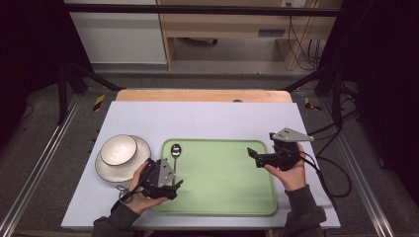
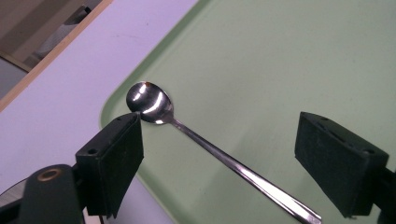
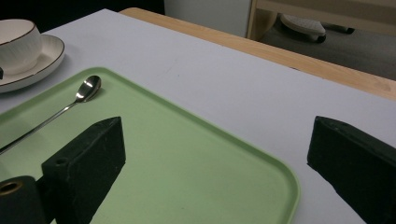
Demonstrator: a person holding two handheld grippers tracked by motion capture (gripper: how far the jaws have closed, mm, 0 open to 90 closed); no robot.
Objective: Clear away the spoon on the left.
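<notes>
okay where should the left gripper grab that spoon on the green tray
Probably mid-handle. The spoon lies flat on the tray, its thin handle running between the open left gripper. Come straight down from above, jaws across the handle; the rounded bowl would likely slip.

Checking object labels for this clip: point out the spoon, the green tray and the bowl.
spoon [image 2: 150, 101]: left gripper view, on its shiny bowl end.
green tray [image 1: 222, 173]: high view, on its bare floor.
bowl [image 1: 118, 149]: high view, on its inside.
</notes>
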